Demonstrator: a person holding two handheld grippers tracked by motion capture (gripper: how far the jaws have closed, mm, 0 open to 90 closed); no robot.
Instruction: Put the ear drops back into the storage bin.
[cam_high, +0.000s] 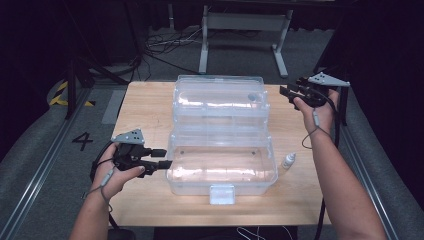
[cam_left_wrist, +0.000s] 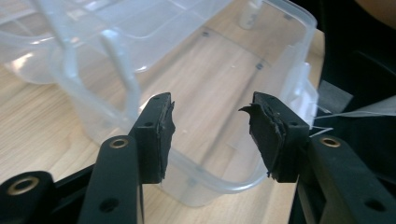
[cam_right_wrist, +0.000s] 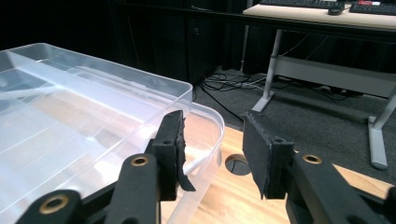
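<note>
A black "4" on the grey floor (cam_high: 82, 141) left of the table.

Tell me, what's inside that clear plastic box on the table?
The box looks empty: through its clear bottom shows the wooden table. A small white bottle stands outside, beside it. Glare hides some of the floor.

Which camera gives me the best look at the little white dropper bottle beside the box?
The high view: the bottle stands whole on the table, right of the clear box. The left gripper view catches its blurred body through the box wall.
</note>
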